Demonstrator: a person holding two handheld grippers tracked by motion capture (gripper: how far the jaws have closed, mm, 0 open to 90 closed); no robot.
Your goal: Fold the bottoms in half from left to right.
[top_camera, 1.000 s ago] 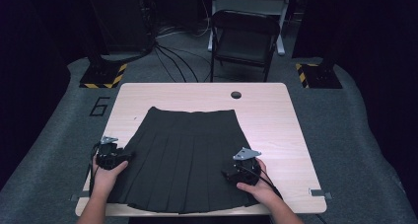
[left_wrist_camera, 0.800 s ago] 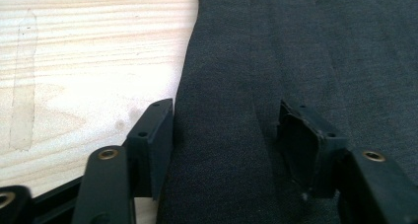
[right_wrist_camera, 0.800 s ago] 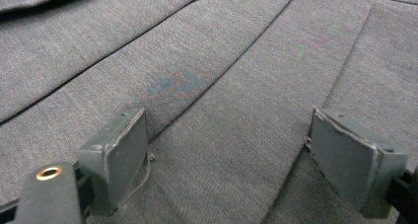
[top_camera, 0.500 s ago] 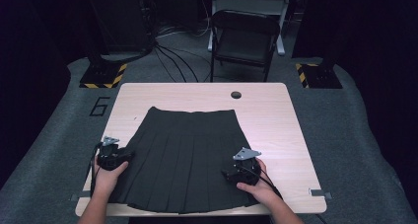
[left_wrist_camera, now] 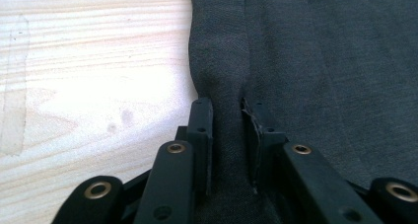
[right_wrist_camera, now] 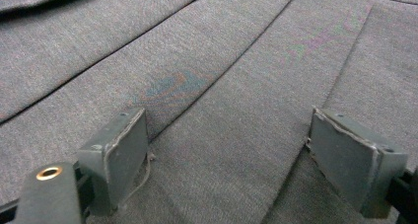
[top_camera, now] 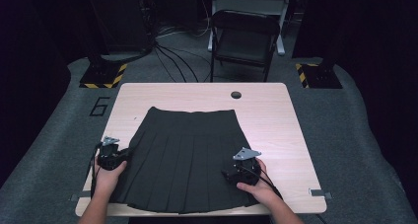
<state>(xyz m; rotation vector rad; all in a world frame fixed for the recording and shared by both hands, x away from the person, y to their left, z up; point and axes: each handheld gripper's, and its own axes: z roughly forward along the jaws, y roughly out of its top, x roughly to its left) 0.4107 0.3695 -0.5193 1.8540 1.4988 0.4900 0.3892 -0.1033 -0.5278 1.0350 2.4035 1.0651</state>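
The left gripper [left_wrist_camera: 226, 120] has just been closing its jaws, now pinched on a ridge of the dark grey pleated fabric skirt [top_camera: 190, 155] at its edge. The right gripper [right_wrist_camera: 226, 150] rests on the pleats, jaws wide apart, as before.

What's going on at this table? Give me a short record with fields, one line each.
Garment: dark pleated skirt lying flat, waistband at the far end
Surface: light wooden table
Left tongs: jaws have just been closing, side edge of the skirt pinched between them
Right tongs: jaws wide apart, resting over the pleats, gripping nothing
Behind table: folding chair
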